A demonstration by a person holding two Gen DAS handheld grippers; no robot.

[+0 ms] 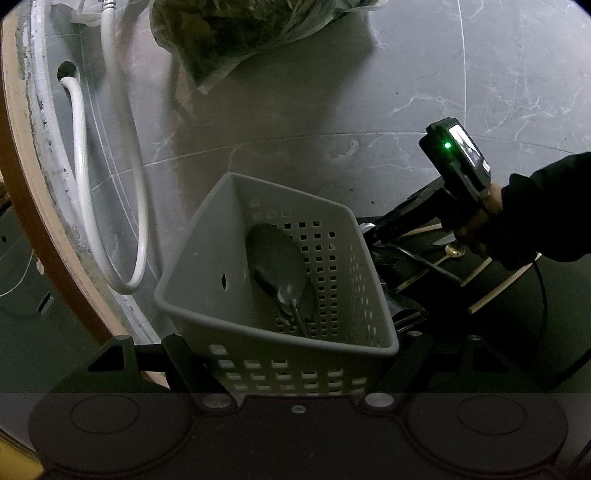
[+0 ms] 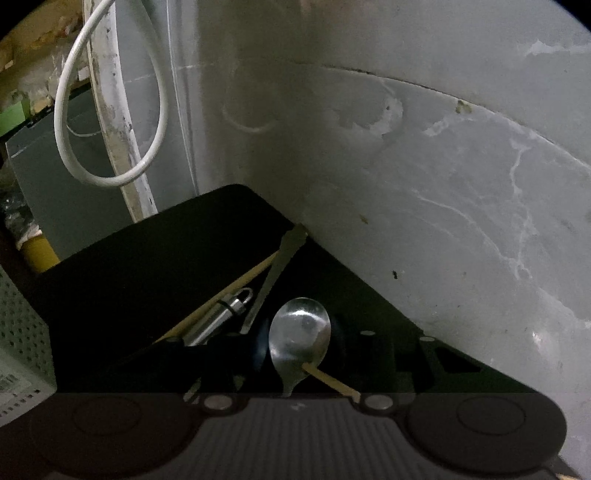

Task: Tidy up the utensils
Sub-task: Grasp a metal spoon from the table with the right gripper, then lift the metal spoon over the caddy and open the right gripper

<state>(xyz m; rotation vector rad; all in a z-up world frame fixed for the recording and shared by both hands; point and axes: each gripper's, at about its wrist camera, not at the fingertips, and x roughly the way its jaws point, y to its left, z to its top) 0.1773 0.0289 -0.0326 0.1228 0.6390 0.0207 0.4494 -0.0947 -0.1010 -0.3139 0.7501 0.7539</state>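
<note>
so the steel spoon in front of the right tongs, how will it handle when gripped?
The steel spoon looks polished and glossy, so probably slippery. Its rounded bowl may rock or pivot if pinched there. It lies across a wooden chopstick, so lifting it could nudge that stick. Likely stiff.

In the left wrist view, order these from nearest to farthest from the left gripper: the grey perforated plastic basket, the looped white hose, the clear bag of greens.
1. Grey perforated plastic basket, between the left gripper's fingers at the bottom centre.
2. Looped white hose, farther off to the left, by the wall.
3. Clear bag of greens, farthest, at the top on the marbled floor.
</note>
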